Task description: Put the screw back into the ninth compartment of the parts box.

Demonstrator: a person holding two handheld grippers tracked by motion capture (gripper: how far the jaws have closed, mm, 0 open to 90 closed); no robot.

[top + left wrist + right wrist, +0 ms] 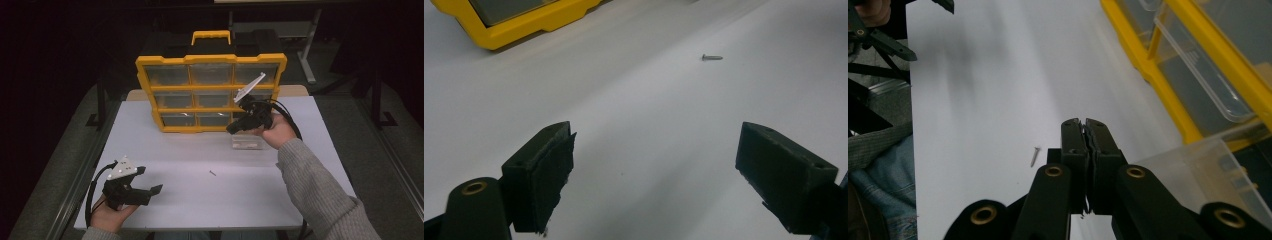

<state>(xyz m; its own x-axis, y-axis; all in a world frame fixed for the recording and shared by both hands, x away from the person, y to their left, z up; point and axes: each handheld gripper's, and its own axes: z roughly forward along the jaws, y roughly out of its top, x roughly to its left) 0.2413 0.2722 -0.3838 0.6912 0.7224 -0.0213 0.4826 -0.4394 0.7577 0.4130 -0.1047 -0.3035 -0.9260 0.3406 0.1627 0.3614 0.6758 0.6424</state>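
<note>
Left claw (150, 184): near the surface's front left corner, held low over it, jaws spread wide, nothing between them.
Left claw, own view (656, 165): bare white surface between the two black jaws, screw ahead and to the right, yellow corner of the organizer at top left.
Right claw (233, 128): lifted over the right half of the surface, just in front of the organizer's lower right corner, jaws pressed together, pinching nothing visible.
Right claw, own view (1085, 125): tips meeting flush, pointing down at the surface.
Screw (213, 173): lying flat on the surface near its middle, well apart from both claws; small and dark (712, 57); seen just left of the closed tips (1035, 156).
Drawer (247, 142): clear plastic, out of the organizer, resting on the surface below the right claw; one corner at lower right (1208, 170).
Organizer (212, 59): yellow frame, clear drawers in three rows, standing upright at the surface's back edge, handle on top.
Surface (200, 150): white, rectangular.
</note>
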